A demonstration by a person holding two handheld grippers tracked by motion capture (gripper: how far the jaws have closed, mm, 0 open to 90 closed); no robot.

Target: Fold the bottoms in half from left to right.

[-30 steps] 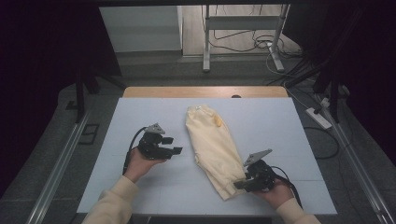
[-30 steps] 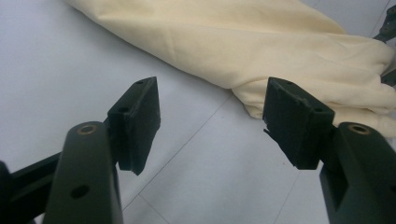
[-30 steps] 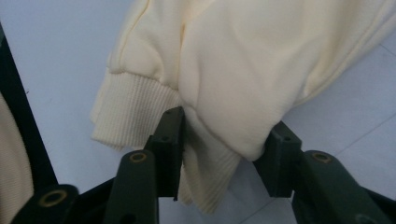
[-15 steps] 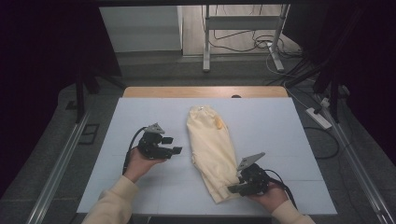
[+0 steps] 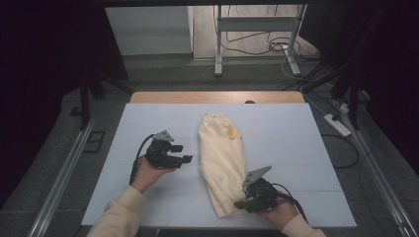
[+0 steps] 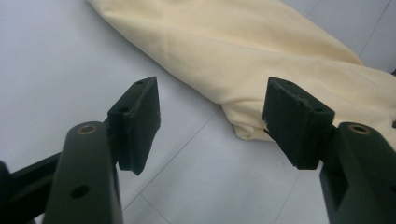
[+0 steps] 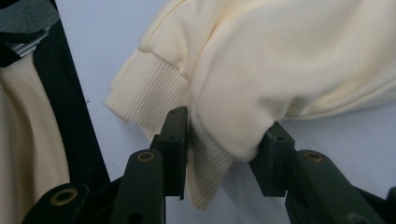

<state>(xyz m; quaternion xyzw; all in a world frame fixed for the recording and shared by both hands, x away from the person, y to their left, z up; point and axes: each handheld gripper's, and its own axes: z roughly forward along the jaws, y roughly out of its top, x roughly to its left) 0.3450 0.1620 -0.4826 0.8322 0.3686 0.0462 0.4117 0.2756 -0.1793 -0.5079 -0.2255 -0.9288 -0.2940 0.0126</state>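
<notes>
Shifted leftward, right hand-held gripper (image 5: 245, 202) straddles garment (image 5: 222, 158) hem.

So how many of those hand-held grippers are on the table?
2: the left hand-held gripper sits open beside the cream garment; the right hand-held gripper is at its near end, with cloth bunched between its jaws.
</notes>
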